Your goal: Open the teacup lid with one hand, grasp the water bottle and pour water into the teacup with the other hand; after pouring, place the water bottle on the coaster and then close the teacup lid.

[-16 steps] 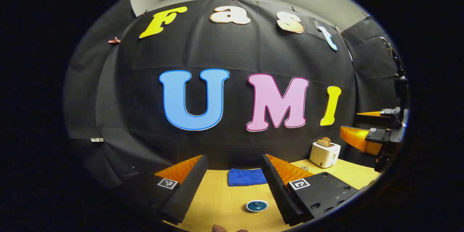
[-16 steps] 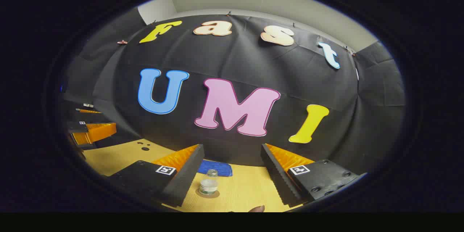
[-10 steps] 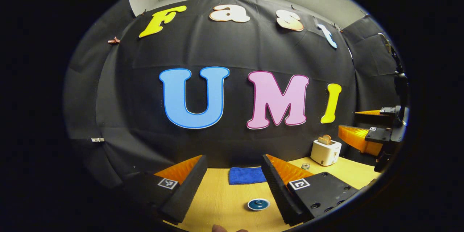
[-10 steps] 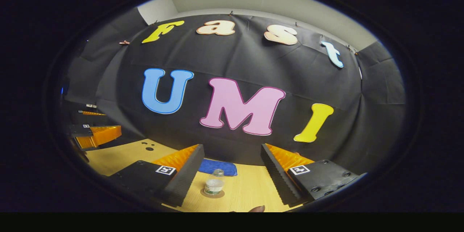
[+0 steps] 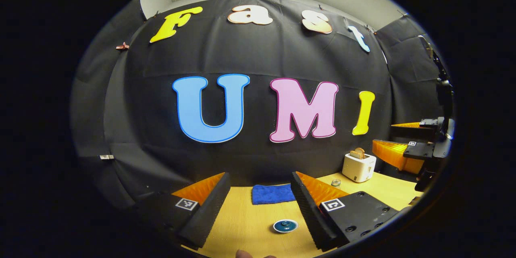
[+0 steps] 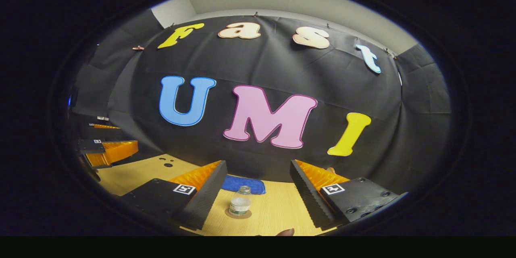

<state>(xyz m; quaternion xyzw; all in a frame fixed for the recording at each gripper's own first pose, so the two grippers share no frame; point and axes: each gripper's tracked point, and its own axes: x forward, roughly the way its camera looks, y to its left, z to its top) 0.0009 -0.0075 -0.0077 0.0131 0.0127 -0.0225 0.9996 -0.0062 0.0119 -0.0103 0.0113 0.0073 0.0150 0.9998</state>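
In the left gripper view a dark teal lid sits on the white-rimmed teacup (image 5: pixel 285 225) on the wooden table (image 5: pixel 242 225). My left gripper (image 5: pixel 261 177) hovers open above and short of it, holding nothing. In the right gripper view the clear water bottle (image 6: pixel 240 204) stands upright on a round coaster (image 6: pixel 238 215). My right gripper (image 6: pixel 258 165) is open and empty, raised short of the bottle. Each gripper also appears far off in the other's view: the right gripper (image 5: pixel 385 135) and the left gripper (image 6: pixel 121 136), both with jaws apart.
A blue cloth (image 5: pixel 273 193) lies by the back wall, behind the cup and the bottle. A white toaster (image 5: pixel 358 166) with bread stands at the back right, with a small clear object (image 5: pixel 335 182) in front of it. The table has small holes (image 6: pixel 166 162).
Both views have drifted slightly: the bottle sits a little further right in the right gripper view, and the wall has slid left in the left one. Both grippers stay open and empty.
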